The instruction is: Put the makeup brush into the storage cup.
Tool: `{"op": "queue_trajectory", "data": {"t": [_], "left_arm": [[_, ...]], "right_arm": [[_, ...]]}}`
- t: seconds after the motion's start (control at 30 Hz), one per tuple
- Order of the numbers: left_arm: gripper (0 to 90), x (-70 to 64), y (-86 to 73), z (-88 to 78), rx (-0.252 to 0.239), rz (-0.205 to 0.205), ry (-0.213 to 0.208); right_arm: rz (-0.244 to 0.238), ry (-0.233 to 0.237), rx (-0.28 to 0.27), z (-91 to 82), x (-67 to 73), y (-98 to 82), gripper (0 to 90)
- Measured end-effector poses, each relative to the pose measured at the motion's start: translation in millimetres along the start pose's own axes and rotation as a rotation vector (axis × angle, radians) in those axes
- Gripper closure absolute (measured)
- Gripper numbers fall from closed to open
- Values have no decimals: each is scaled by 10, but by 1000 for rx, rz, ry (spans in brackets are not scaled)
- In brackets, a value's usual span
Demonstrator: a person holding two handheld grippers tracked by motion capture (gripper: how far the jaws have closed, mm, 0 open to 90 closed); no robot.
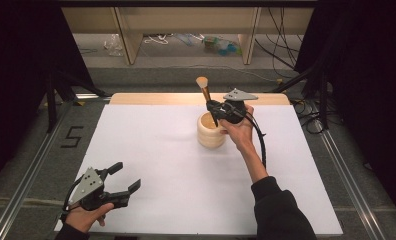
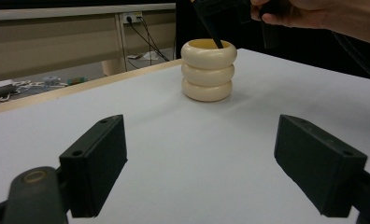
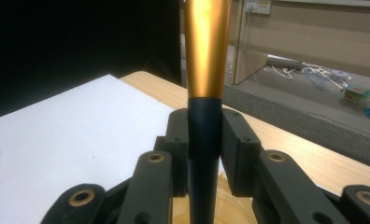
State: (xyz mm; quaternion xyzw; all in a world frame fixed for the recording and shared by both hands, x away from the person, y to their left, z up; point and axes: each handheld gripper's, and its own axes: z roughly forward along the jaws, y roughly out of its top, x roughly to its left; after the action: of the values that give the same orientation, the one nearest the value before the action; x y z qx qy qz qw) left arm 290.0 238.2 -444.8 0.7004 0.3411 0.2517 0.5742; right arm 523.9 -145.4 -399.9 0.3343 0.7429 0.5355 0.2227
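A makeup brush (image 1: 205, 94) with a pale bristle head, gold ferrule (image 3: 206, 46) and black handle stands tilted, its lower end inside a cream ribbed cup (image 1: 210, 131) on the white table. My right gripper (image 1: 215, 108) is shut on the brush's black handle just above the cup's rim; both jaws press its sides in the right gripper view. The left gripper view shows the cup (image 2: 208, 70) ahead, with the handle tip dipping into it. My left gripper (image 1: 127, 179) rests near the table's front left corner, open, with nothing between its fingers (image 2: 96, 163).
The white sheet (image 1: 156, 165) covers most of a wooden table whose far edge (image 1: 151, 98) shows bare. Beyond it are floor clutter and cables under a shelf. Metal rails run along both sides of the table.
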Motion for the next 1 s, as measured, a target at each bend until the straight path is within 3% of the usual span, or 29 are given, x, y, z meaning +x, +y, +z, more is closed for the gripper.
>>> {"op": "queue_trajectory", "data": {"t": [0.63, 1.0], "left_arm": [[169, 0, 2, -2, -1, 0, 0], [169, 6, 3, -6, 1, 6, 0]], "right_arm": [[33, 10, 9, 20, -36, -115, 741], [42, 9, 44, 31, -36, -197, 740]]}}
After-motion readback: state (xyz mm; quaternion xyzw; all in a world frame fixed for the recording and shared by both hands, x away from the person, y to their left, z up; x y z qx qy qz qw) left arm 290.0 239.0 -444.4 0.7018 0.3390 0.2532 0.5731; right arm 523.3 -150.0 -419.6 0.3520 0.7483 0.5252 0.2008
